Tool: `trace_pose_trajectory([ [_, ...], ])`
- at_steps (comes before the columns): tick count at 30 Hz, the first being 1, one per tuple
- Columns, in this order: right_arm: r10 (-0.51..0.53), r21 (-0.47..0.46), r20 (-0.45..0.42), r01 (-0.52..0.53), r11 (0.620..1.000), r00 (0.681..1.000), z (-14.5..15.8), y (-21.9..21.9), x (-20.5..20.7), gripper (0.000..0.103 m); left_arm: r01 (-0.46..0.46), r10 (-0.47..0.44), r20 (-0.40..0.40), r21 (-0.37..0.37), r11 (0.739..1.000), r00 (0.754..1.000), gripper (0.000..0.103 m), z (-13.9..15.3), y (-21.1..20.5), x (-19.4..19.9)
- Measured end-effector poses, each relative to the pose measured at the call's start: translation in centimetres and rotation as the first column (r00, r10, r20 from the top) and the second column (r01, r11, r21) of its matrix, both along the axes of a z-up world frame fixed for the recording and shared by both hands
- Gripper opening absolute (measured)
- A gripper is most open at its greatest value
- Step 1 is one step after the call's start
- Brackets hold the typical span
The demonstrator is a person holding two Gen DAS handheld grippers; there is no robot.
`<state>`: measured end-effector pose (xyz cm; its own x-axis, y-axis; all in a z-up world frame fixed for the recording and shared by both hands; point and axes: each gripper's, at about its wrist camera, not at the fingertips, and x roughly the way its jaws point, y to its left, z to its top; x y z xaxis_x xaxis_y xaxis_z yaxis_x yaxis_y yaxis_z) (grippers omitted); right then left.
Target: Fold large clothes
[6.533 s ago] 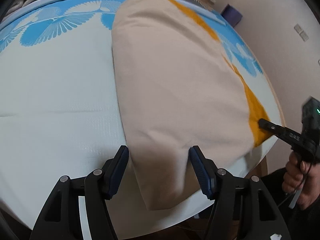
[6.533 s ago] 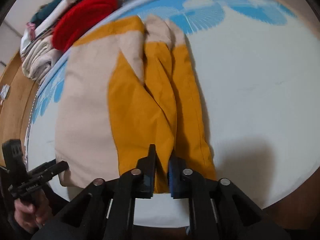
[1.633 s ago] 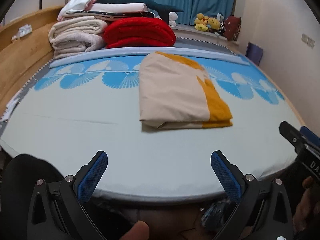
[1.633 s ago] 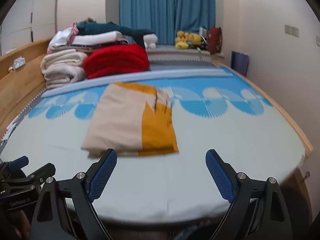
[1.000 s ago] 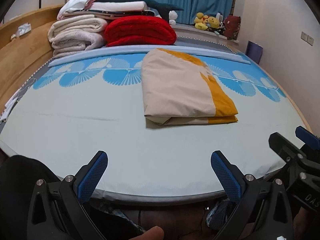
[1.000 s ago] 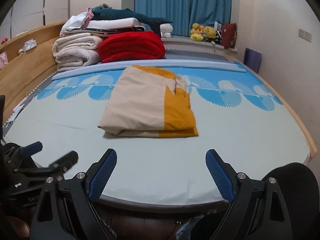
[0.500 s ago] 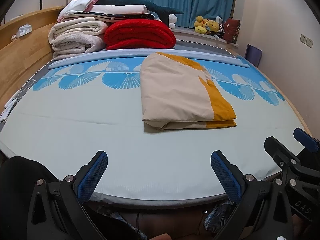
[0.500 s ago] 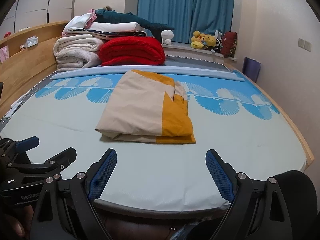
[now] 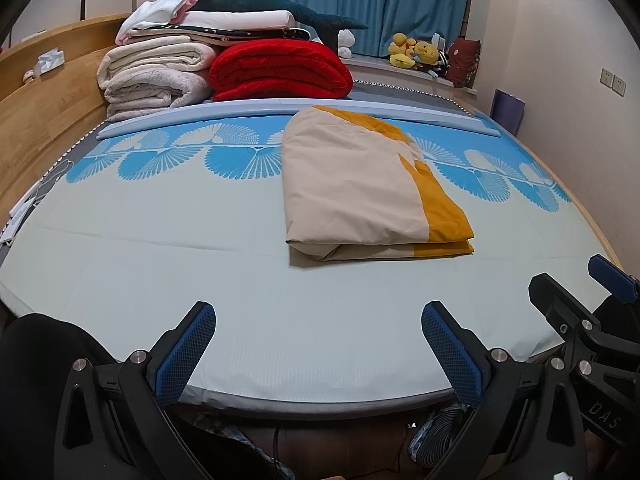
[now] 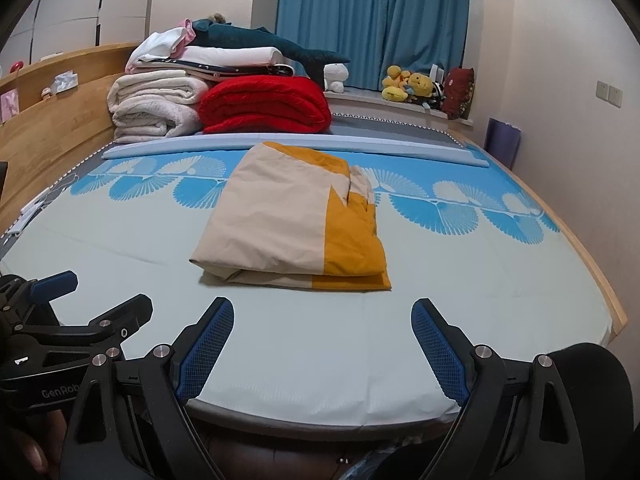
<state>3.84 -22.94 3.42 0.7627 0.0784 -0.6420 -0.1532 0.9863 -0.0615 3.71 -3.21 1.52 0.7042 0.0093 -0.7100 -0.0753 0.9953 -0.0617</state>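
garment: beige-and-orange cloth (image 9: pixel 360 196) folded into a flat rectangle, lying mid-bed on the mattress (image 9: pixel 200 264); beige panel on top, orange band along its right side, folded layers visible at the near edge
garment contact: touched by neither tool, well apart from both
left gripper (image 9: pixel 318 346): jaws spread wide, nothing between the blue pads (image 9: pixel 184 350), held over the near edge of the bed, aimed at the garment
right gripper (image 10: pixel 322 344): jaws spread wide, empty, over the near bed edge, just right of the left unit
cross-view: right gripper's black frame visible at right edge of left wrist view; left gripper at lower left of right wrist view
far end of bed: red blanket (image 10: pixel 264 104) beside stacked white bedding (image 10: pixel 156 106)
backdrop: blue curtain (image 10: pixel 372 16), plush toys (image 10: pixel 404 82) on the sill
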Motion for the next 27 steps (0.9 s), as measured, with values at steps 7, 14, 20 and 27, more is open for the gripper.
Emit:
trace_pose_trajectory([
  [7,0.0,0.0,0.0,0.0,1.0,1.0,-0.05,-0.01,0.03,0.09,0.0,0.0,0.001,0.0,1.0,1.0,0.102,0.0,0.02,0.04],
  [14,0.0,0.0,0.0,0.0,1.0,1.0,-0.08,-0.04,0.03,0.09,0.0,0.0,0.0,0.0,1.0,1.0,0.102,-0.07,0.17,0.05],
  [20,0.001,-0.001,0.001,-0.001,1.0,1.0,-0.06,-0.06,-0.04,0.09,0.002,-0.002,0.0,0.0,1.0,1.0,0.102,-0.03,0.22,0.07],
  [27,0.001,-0.001,0.001,-0.001,1.0,1.0,-0.11,-0.08,0.01,0.09,0.002,-0.002,-0.001,0.0,1.0,1.0,0.102,-0.03,0.23,0.08],
])
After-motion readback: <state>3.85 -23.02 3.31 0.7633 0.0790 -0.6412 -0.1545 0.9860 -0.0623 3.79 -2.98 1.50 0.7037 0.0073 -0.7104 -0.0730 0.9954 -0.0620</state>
